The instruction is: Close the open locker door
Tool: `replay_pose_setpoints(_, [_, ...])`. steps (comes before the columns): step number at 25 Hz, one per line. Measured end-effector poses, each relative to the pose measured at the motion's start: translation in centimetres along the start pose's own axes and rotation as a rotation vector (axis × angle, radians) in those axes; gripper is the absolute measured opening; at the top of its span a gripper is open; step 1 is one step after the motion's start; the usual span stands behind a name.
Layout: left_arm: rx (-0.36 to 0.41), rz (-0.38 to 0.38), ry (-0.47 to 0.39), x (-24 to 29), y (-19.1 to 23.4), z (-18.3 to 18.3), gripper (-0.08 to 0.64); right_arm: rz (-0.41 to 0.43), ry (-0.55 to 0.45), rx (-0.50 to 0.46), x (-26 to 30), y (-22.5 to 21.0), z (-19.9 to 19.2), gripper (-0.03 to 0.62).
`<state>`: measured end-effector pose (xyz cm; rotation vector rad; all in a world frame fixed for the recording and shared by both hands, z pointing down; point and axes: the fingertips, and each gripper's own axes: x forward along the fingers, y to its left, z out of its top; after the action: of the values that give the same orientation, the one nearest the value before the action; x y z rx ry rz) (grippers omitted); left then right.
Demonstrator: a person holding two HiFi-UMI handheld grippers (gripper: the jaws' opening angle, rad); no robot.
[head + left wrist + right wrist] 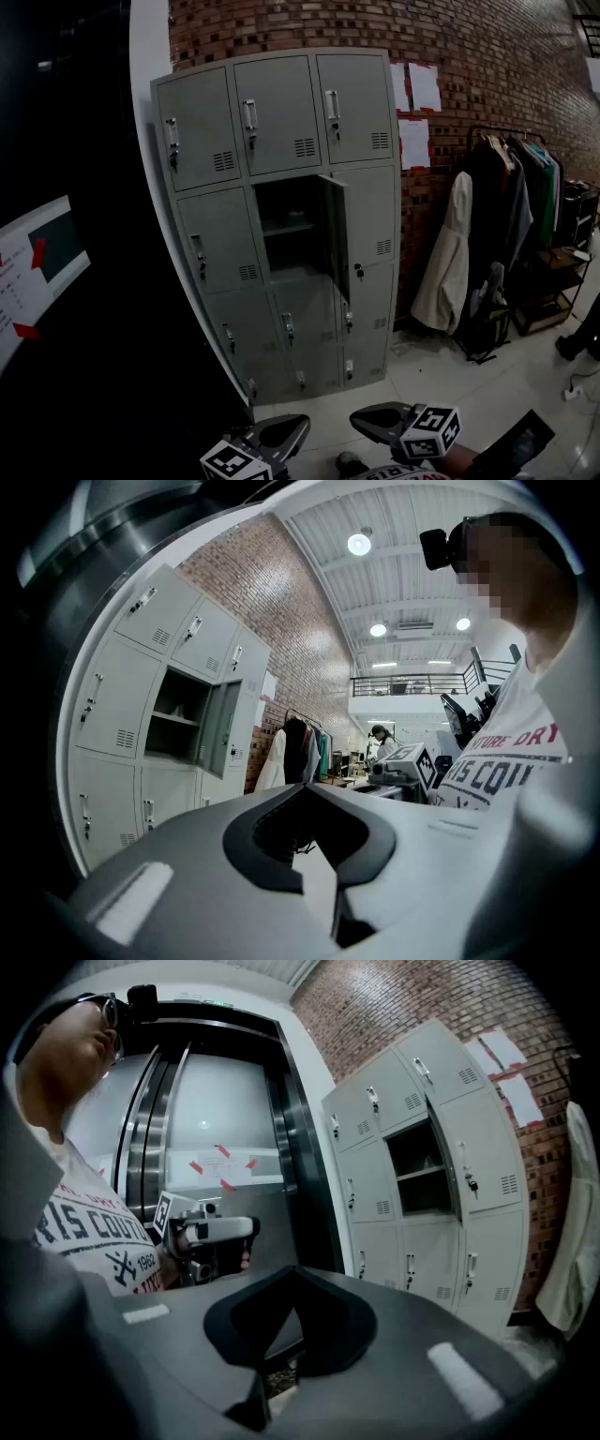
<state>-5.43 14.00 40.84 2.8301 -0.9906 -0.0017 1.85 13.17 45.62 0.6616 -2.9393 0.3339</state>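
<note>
A grey locker cabinet (281,112) stands against the brick wall, several steps ahead of me. Its middle compartment (286,230) in the second row is open, and its door (336,234) is swung out to the right with a key in the lock. The same open door shows in the left gripper view (220,726) and in the right gripper view (452,1171). My left gripper (281,434) and right gripper (380,419) sit low at the frame's bottom, far from the lockers. Both are shut and empty: the left gripper (305,789), the right gripper (292,1271).
A clothes rack (511,202) with dark garments and a white coat (448,258) stands right of the lockers. Papers (415,112) hang on the brick wall. A dark elevator front (84,141) with a taped notice (37,267) is at the left. A low shelf (548,286) is far right.
</note>
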Motion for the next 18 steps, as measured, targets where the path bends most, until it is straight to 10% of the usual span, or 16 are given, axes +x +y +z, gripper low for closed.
replay_pose_setpoints(18, [-0.073, 0.078, 0.023, 14.1, 22.6, 2.9, 0.005, -0.406, -0.138, -0.234, 5.3, -33.9, 16.0, -0.003])
